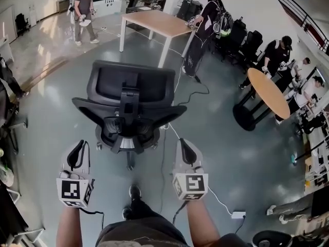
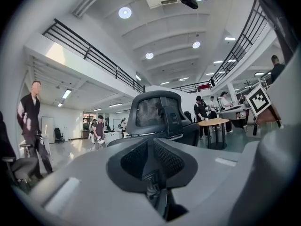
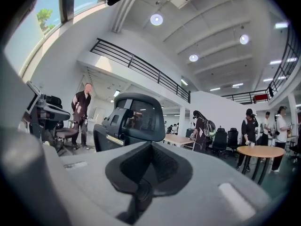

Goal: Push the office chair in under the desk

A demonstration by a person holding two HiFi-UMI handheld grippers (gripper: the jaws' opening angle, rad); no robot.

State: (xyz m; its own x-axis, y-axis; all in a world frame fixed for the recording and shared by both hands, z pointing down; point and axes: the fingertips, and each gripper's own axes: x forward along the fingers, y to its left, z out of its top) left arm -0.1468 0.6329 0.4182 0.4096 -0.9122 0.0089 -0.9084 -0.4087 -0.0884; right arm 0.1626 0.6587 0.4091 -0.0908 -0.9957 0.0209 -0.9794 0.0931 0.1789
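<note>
Office chair (image 1: pixel 128 104) just beyond left gripper (image 1: pixel 78 149)

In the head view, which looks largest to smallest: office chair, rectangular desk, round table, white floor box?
1. office chair: largest, nearest the camera.
2-3. rectangular desk and round table: about alike; the desk stands farther, so unranked.
4. white floor box: smallest.

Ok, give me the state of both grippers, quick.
Left gripper: fingers slightly apart, nothing between them.
Right gripper: fingers closed, holding nothing.
</note>
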